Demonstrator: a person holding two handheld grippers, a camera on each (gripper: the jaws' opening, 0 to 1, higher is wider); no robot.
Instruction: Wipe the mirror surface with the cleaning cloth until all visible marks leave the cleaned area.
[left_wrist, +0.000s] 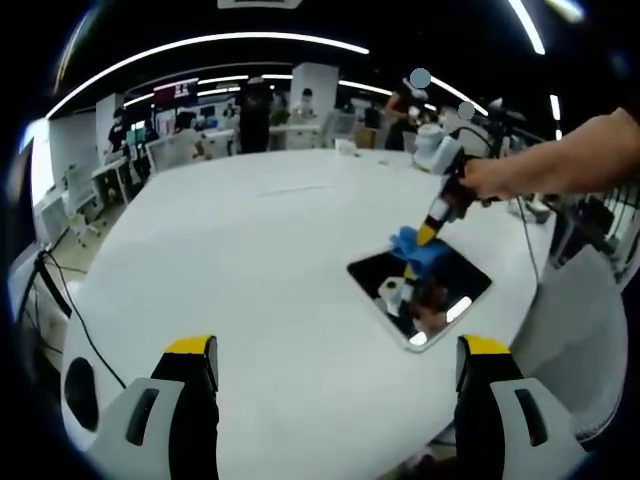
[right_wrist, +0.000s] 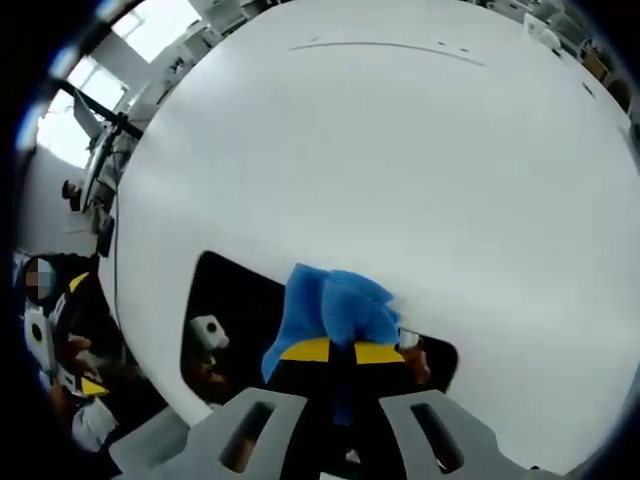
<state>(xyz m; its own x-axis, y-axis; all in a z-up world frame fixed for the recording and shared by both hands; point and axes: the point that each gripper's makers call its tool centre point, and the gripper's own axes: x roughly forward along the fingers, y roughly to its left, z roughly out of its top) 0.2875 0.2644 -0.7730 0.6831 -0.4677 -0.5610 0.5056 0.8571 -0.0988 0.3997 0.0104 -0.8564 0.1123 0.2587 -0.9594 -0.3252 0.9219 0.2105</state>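
right gripper (right_wrist: 335, 350) — fingers clamped on blue cloth (right_wrist: 330, 305) atop mirror (right_wrist: 235, 300) | left gripper (left_wrist: 335, 365) — fingers apart over white table (left_wrist: 250, 260)

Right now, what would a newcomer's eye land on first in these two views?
The bright blue cleaning cloth, clamped in the right tongs and pressed on the dark mirror, which lies flat near the edge of the big white table. In the left gripper view, the left tongs stand open and empty in the foreground, short of the mirror.

Ceiling: long light strips (left_wrist: 250, 42) glowing overhead.
Furniture: white table (left_wrist: 260, 260) lying under desks (left_wrist: 110, 170).
Window (right_wrist: 160, 25): glowing bright.
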